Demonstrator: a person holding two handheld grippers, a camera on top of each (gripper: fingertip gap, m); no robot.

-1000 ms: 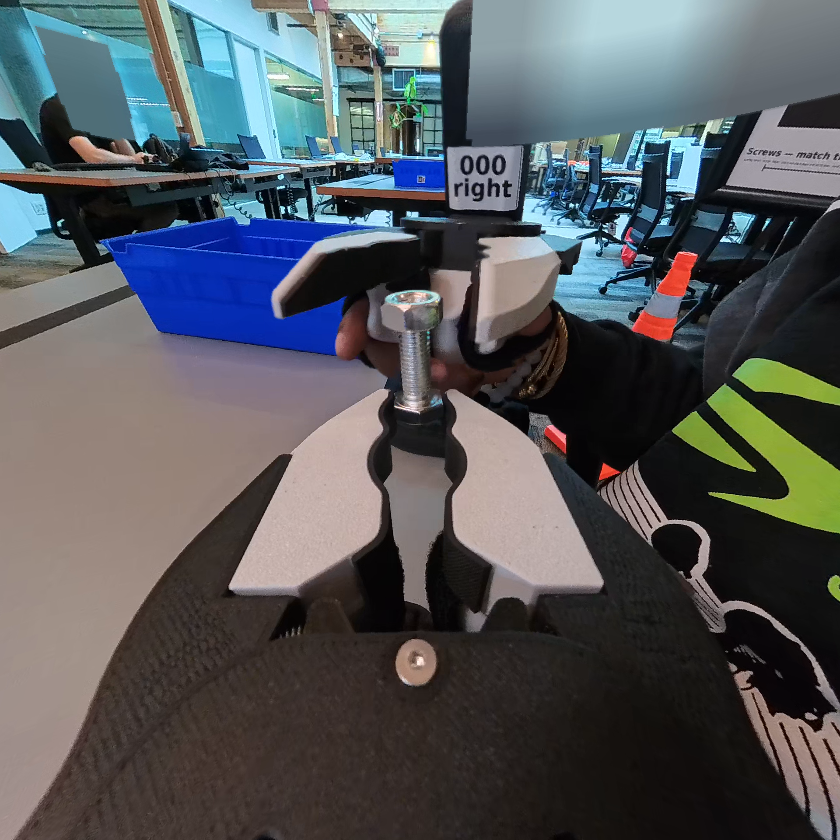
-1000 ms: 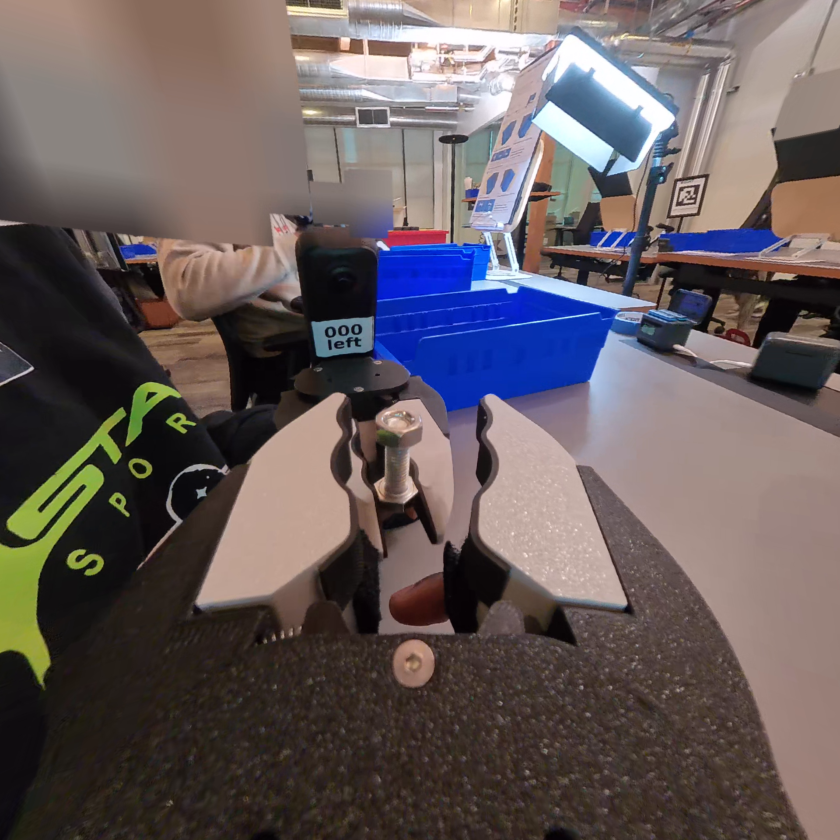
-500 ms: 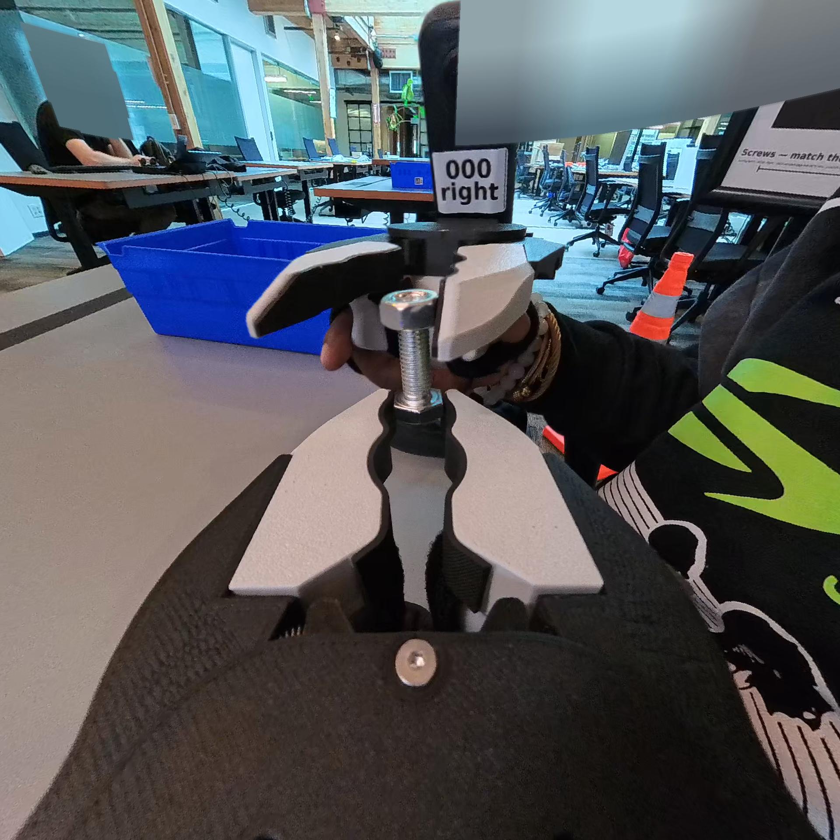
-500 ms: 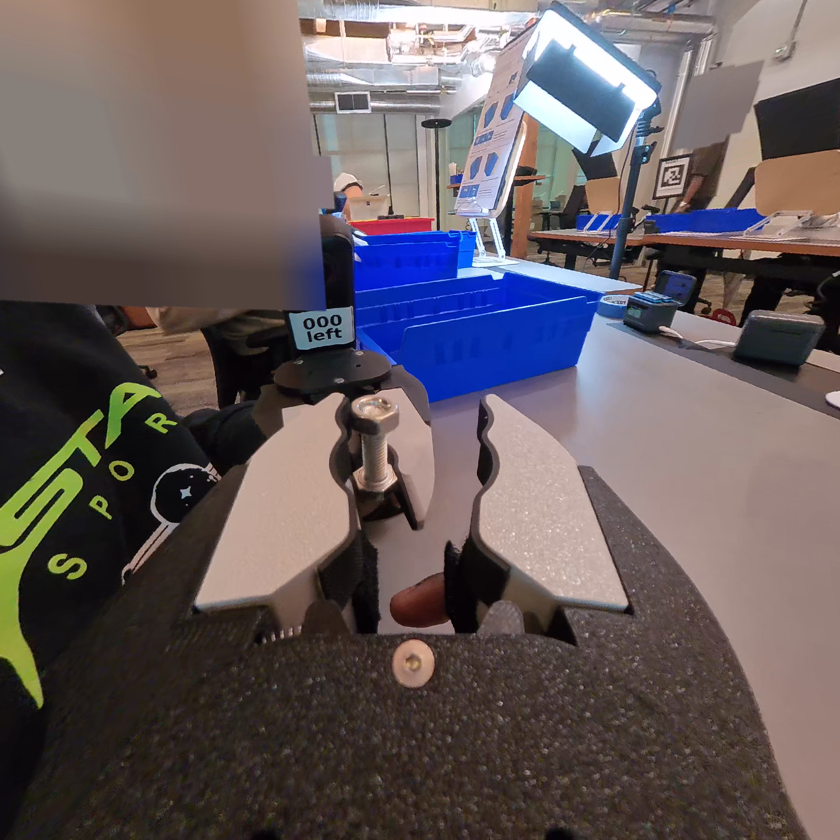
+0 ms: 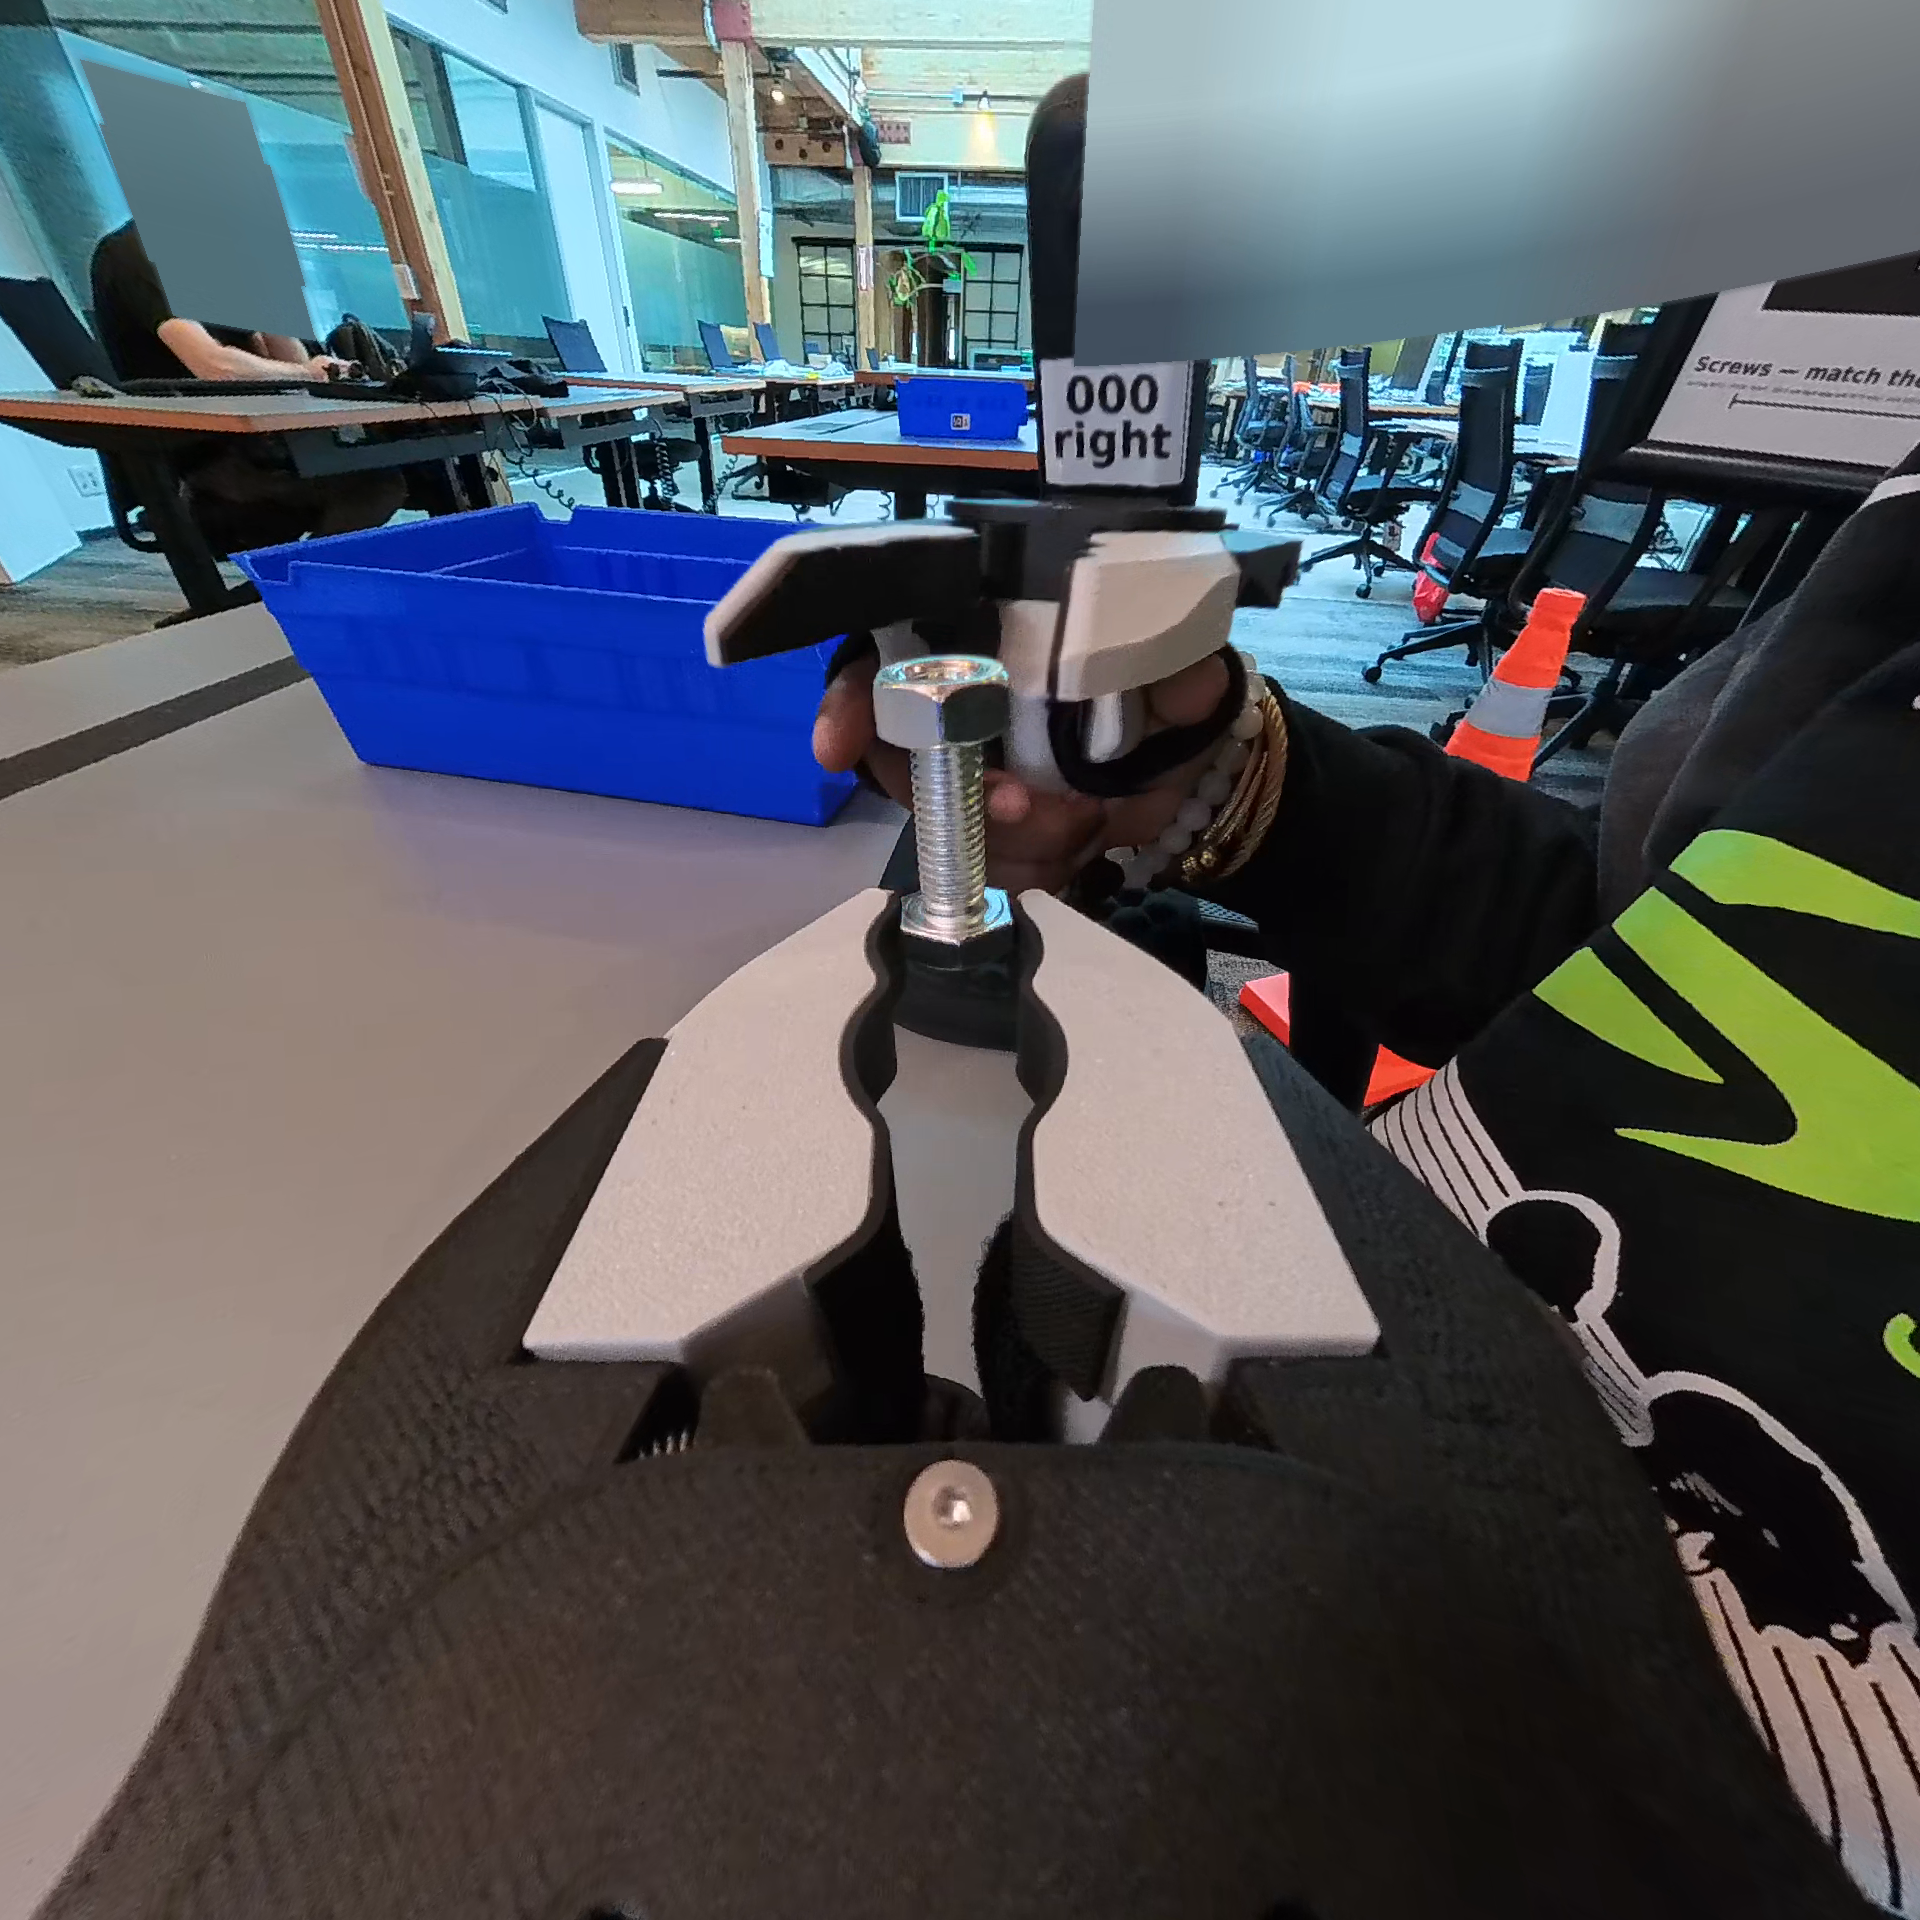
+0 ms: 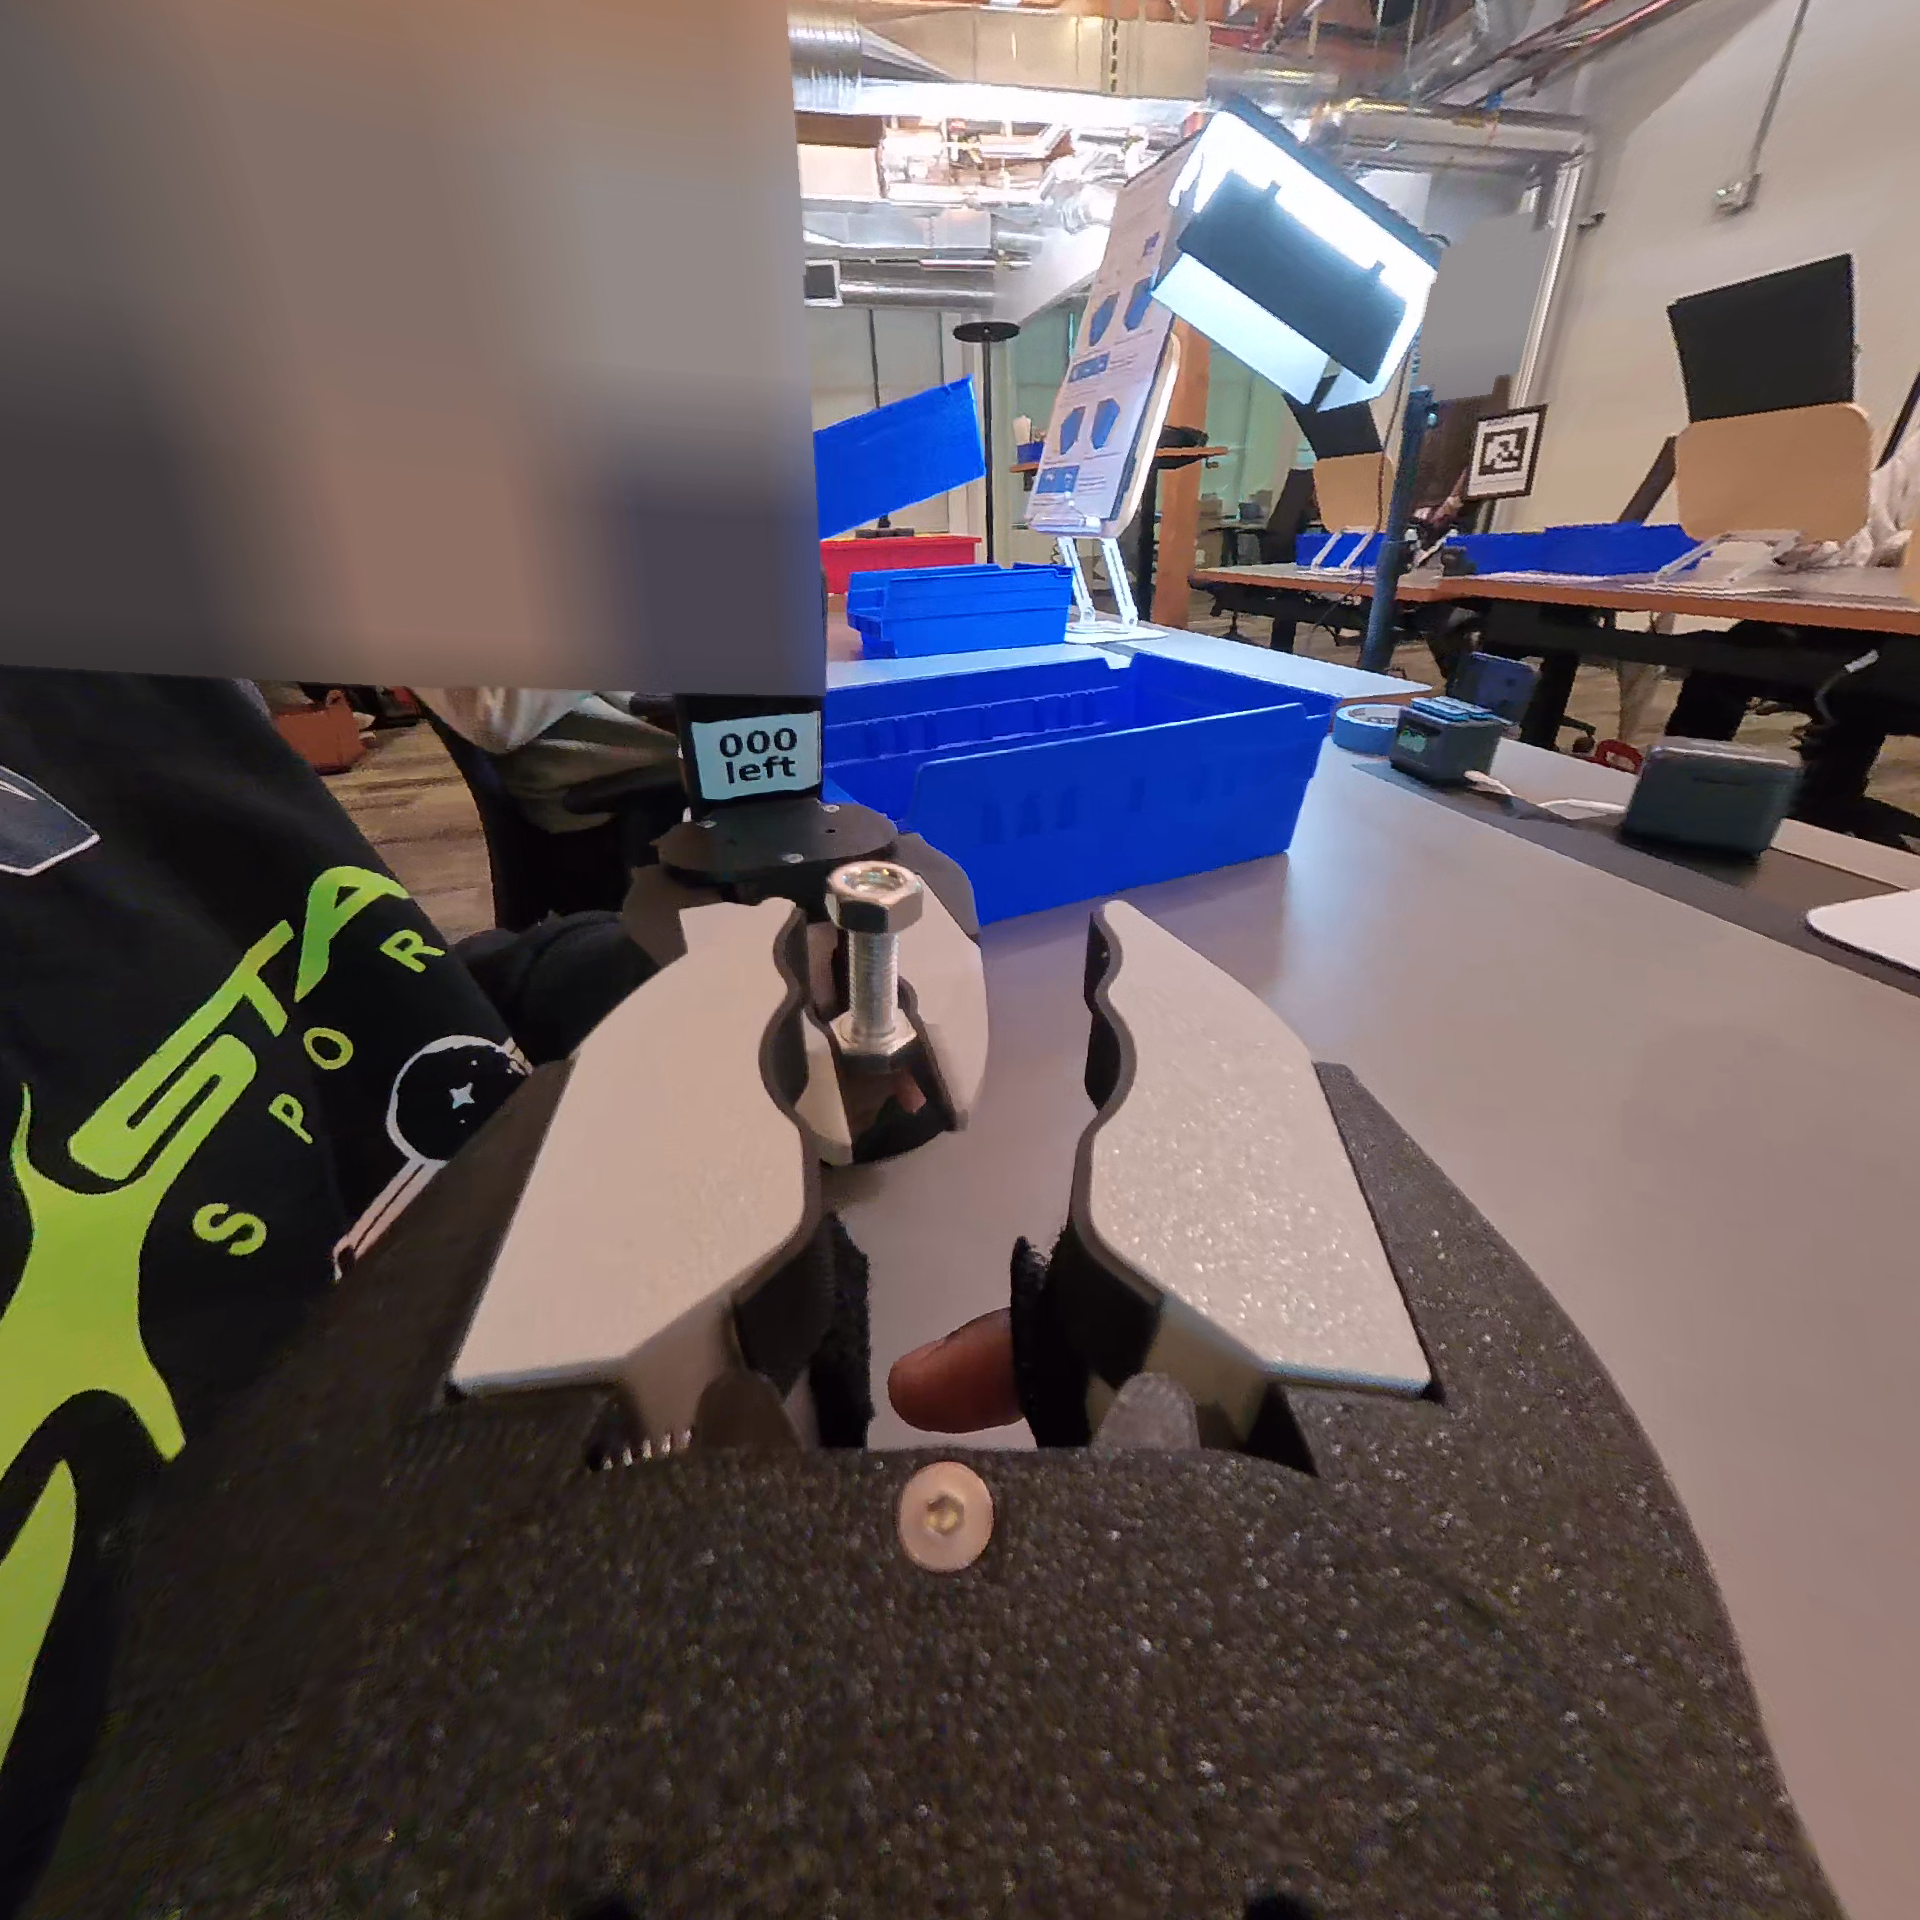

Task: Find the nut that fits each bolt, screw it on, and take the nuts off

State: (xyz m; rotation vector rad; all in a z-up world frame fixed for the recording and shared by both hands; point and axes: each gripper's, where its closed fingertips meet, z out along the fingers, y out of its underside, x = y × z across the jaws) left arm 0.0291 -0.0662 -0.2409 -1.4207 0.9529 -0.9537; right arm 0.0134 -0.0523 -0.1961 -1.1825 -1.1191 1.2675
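The left gripper (image 5: pixel 951 935) clamps the nut (image 5: pixel 954 920) with the bolt (image 5: pixel 943 774) upright. The right gripper (image 6: pixel 940 987) gapes empty; I'd say it must grip the bolt head and turn

Silver hex-head bolt (image 5: pixel 943 790) stands upright, head up; matching nut (image 5: pixel 956 918) sits low on its thread.

Blue bin (image 5: pixel 540 665) on grey table (image 5: pixel 312 1039), orange cone (image 5: pixel 1512 691), light panel (image 6: pixel 1294 275) bkgd

left claw (image 5: pixel 951 940): grey fingers set in a black textured body, one silver screw. black sleeve (image 5: pixel 1403 831) with bead bracelets (image 5: pixel 1231 769) is worn.
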